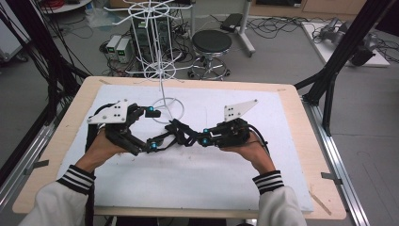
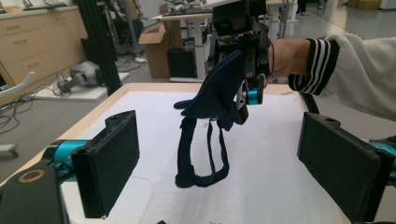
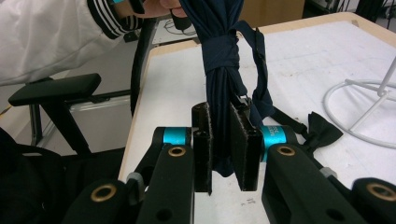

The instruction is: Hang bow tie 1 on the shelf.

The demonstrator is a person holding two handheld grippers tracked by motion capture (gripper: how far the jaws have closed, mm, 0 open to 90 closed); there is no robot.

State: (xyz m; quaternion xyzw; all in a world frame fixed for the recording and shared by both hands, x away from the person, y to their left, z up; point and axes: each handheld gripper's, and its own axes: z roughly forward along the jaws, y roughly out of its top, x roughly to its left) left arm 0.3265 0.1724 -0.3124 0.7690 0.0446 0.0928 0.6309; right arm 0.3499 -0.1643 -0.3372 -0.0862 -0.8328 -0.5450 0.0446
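Observation:
A dark navy bow tie [image 3: 224, 70] with a thin strap loop [image 2: 203, 179] is bunched between the pads of my right gripper [image 3: 226, 144], which is shut on it. Its bow-shaped end [image 3: 322, 130] rests on the white mat. In the high view the tie [image 1: 181, 133] stretches leftward from my right gripper [image 1: 203, 136] toward my left gripper [image 1: 153, 128]. My left gripper [image 2: 226, 163] is open with its jaws wide apart. In its view the tie [image 2: 212, 98] hangs from the right gripper [image 2: 245, 70] farther off, clear of both pads.
A white wire display stand [image 1: 160, 66] rises from a ring base [image 1: 168, 109] at the mat's far middle, just behind the grippers; the ring [image 3: 359, 109] lies close to the right gripper. A white mat [image 1: 188, 183] covers the wooden table [image 1: 61, 141]. A stool [image 1: 211, 44] stands beyond.

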